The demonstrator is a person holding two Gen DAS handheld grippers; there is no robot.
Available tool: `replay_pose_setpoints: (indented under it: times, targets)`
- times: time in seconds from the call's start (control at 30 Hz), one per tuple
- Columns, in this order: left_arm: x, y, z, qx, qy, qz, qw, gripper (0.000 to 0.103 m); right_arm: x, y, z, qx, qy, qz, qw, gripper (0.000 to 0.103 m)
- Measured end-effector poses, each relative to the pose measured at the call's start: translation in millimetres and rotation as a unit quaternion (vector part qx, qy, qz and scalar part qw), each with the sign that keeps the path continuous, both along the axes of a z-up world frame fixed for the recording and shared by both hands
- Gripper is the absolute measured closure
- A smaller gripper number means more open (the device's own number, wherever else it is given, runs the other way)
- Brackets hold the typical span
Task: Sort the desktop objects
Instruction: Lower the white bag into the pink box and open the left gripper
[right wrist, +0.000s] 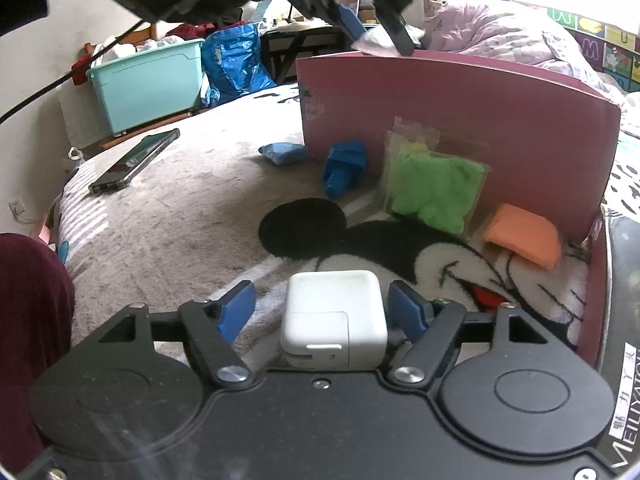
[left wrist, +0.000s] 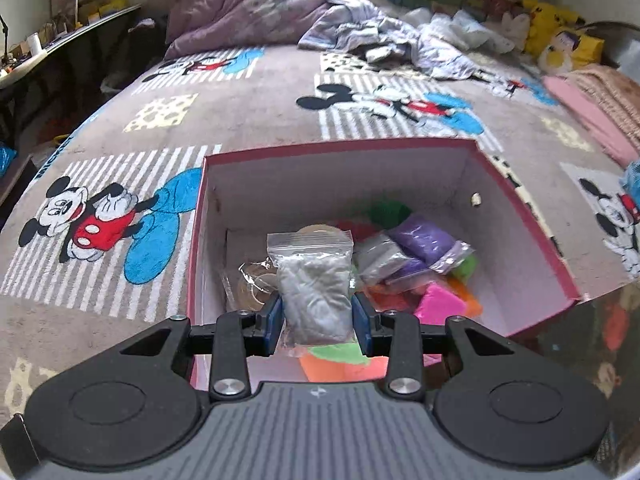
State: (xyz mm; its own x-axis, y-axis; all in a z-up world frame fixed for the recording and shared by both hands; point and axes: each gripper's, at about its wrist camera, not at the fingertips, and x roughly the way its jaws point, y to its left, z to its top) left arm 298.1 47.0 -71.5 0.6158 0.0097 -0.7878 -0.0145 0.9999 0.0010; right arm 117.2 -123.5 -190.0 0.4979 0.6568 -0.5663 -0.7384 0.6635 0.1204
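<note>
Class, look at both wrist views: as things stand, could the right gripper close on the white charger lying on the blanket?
Probably yes. The right gripper is open, with the white charger lying on the blanket between its blue fingers, and nothing is in the gap on either side.

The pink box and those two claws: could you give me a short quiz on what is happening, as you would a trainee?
1. True or false: the left claw grips a white bag above the pink box.
2. What sits between the right claw's open fingers? A) white charger B) phone C) green bag
3. Fill in: the phone lies on the ___.

Key: 1 true; 2 A, the white charger; 3 blanket.
</note>
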Motion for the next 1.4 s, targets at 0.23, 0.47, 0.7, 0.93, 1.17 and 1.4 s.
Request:
replay_pose_setpoints:
  times: [0.23,0.47,0.7,0.93,1.17,1.4]
  targets:
    - [13.6,-4.0,-13.7,0.001,0.021,0.003,0.9998,0.068,0.4,0.7,0.0,0.001,0.001,0.001,1.000,0.027]
    - [32.2,-6.6,-30.1,0.011,0.040,0.017,0.9990,0.068,1.2,0.4,-0.2,0.003,0.004,0.003,1.000,0.026]
    - [53.9,-8.9,-37.6,0.016,0.046,0.033,0.9983,0.068,1.4,0.5,-0.6,0.004,0.006,0.005,1.000,0.025]
    - [74.9,-5.4,-39.1,0.021,0.053,0.053,0.9970,0.068,1.6,0.1,-1.9,0.008,0.007,0.006,1.000,0.025]
    - [84.5,14.4,-41.3,0.000,0.067,0.093,0.9935,0.063,1.0,0.9,-2.8,0.007,0.004,0.010,1.000,0.022]
    - [77.3,11.5,-36.2,-0.018,0.070,0.072,0.9948,0.043,1.1,0.1,-3.0,0.009,0.003,0.010,1.000,0.022]
